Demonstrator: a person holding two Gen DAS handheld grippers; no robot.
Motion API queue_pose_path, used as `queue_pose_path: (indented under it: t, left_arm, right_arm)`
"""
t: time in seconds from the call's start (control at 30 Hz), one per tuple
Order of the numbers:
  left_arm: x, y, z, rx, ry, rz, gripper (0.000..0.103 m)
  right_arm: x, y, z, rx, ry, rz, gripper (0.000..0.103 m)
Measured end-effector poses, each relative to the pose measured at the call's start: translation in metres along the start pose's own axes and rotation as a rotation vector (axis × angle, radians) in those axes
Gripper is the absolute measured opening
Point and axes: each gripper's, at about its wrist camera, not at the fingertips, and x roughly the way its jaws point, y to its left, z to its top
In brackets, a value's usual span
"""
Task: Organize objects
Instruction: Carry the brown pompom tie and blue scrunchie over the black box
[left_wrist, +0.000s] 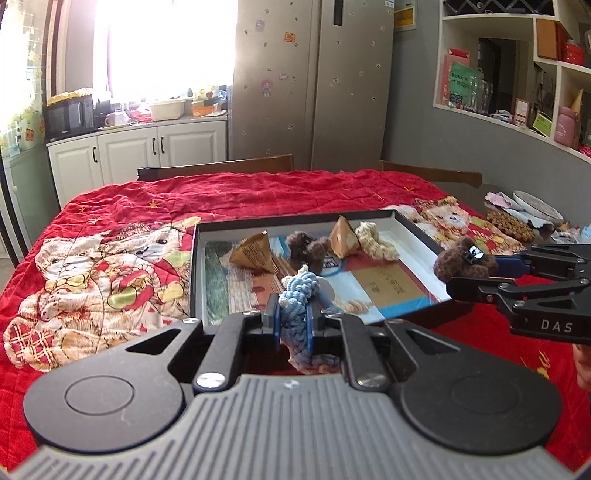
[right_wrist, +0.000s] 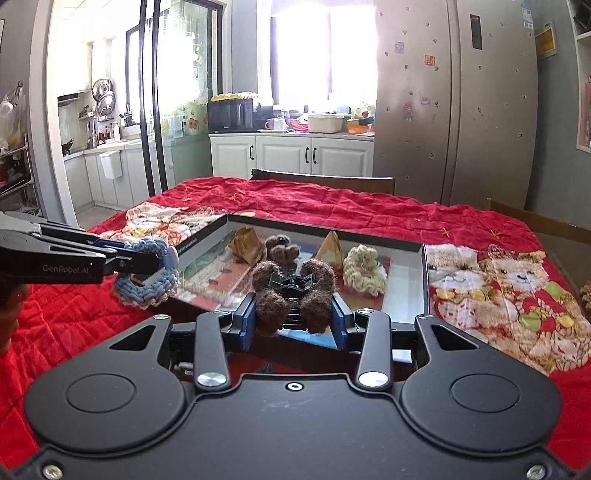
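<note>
Left claw (left_wrist: 293, 317) pinches a blue knit (left_wrist: 299, 295), right claw (right_wrist: 293, 314) clamps a brown clip (right_wrist: 291, 291), both above the box (right_wrist: 424, 273) for sorting.

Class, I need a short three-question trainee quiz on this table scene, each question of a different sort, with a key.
1. True or false: the left gripper is empty.
2. What does the right gripper hold? A) cream knitted piece B) brown fuzzy clip C) paper cone
3. Fill in: the cream knitted piece lies inside the ____.

Key: 1 false, it is shut on the blue knitted ring; 2 B, the brown fuzzy clip; 3 box.
</note>
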Motion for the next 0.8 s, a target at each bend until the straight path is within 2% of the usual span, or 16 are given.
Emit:
queue_pose_path:
  t: [0.37, 0.8]
  left_arm:
    - [0.022, 0.007, 0.018, -0.016, -0.013, 0.038, 0.016]
    - [0.060, 0.021, 0.025, -0.067, 0.018, 0.072, 0.016]
  right_arm:
    - [0.026, 0.002, 0.021, -0.013, -0.004, -0.018, 0.039]
    - [0.073, -0.011, 0.025, 0.052, 0.043, -0.019, 0.039]
